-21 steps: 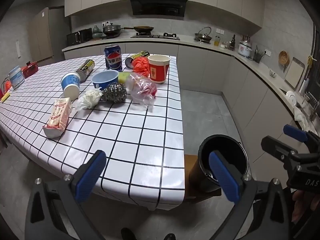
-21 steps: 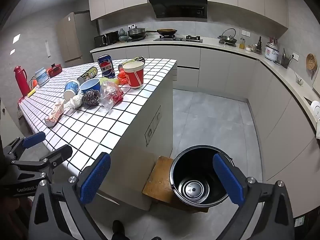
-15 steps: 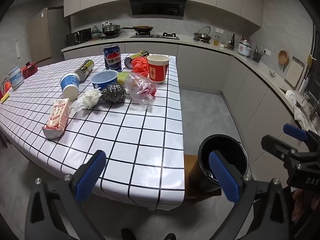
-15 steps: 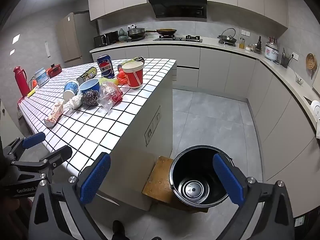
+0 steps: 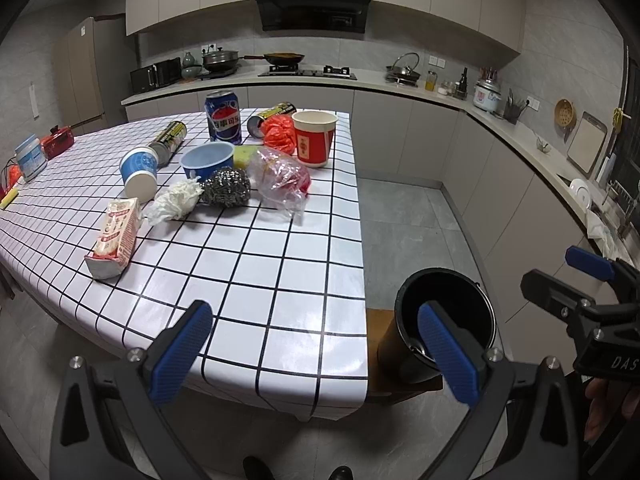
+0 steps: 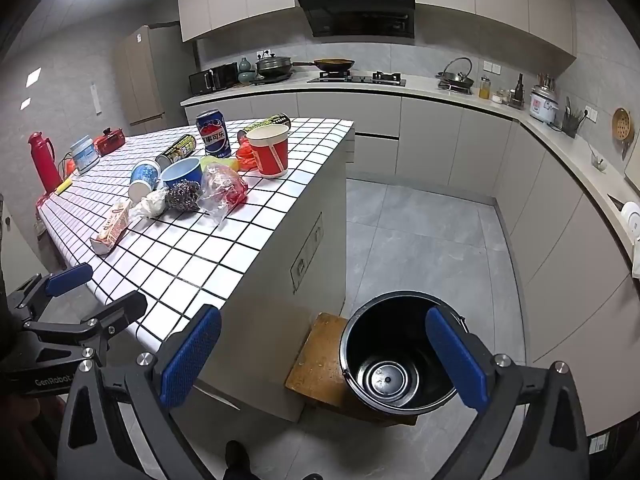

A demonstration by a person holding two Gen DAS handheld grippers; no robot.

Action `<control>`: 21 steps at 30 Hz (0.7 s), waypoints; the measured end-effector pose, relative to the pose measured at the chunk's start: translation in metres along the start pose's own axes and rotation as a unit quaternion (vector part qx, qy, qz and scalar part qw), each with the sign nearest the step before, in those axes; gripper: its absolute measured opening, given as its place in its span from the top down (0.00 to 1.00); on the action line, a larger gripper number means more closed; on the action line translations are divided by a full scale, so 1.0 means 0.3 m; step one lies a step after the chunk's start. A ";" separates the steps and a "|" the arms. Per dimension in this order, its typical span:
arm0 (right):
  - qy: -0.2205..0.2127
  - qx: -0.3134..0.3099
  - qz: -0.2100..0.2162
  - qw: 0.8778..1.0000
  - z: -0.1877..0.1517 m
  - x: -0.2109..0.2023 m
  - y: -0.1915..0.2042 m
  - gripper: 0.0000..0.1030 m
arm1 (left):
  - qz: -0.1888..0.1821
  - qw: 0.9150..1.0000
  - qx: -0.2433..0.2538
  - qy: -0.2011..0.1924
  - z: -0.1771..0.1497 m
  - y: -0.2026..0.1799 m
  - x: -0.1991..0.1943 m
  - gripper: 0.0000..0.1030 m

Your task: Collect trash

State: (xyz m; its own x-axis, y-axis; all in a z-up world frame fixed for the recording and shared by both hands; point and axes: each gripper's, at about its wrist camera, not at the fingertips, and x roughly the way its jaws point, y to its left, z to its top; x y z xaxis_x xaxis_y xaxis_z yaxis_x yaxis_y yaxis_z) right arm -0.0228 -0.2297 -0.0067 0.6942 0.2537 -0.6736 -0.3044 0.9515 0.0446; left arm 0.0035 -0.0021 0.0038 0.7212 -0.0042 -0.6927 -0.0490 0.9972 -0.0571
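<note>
Trash lies on the checked table [image 5: 260, 280]: a milk carton [image 5: 114, 238], crumpled tissue [image 5: 174, 202], steel scourer [image 5: 226, 192], clear plastic bag [image 5: 282, 180], blue cups [image 5: 138, 172], Pepsi can [image 5: 223, 117] and red paper cup [image 5: 314, 138]. An empty black bucket [image 6: 396, 352] stands on a wooden stool [image 6: 320, 364] beside the table, also in the left wrist view [image 5: 444, 320]. My left gripper [image 5: 316, 354] is open and empty over the table's near edge. My right gripper [image 6: 324, 354] is open and empty, above the bucket.
Grey kitchen counters [image 5: 532, 148] run along the back and right walls with a stove, pots and a rice cooker. A red thermos [image 6: 42, 160] and jars stand at the table's far left. Grey tiled floor [image 6: 424, 240] lies between table and cabinets.
Both views have barely shifted; the grippers stay open and nothing on the table has moved.
</note>
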 end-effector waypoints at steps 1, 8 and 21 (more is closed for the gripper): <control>0.000 0.000 0.000 1.000 0.002 0.000 0.005 0.00 | 0.000 1.000 0.000 0.000 0.000 -0.001 -0.002 0.00; -0.003 0.000 0.001 1.000 0.004 -0.018 0.003 0.00 | -0.001 1.000 0.001 -0.002 0.002 -0.002 -0.013 0.00; -0.004 0.000 0.001 1.000 0.003 -0.018 0.003 0.00 | 0.000 1.000 0.001 -0.001 0.004 -0.002 -0.012 0.00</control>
State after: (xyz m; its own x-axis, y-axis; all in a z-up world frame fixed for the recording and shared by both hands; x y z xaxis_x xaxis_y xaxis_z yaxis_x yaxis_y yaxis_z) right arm -0.0261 -0.2301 -0.0024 0.6985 0.2559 -0.6682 -0.3055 0.9511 0.0449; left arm 0.0018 -0.0027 0.0071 0.7222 -0.0045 -0.6916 -0.0476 0.9973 -0.0562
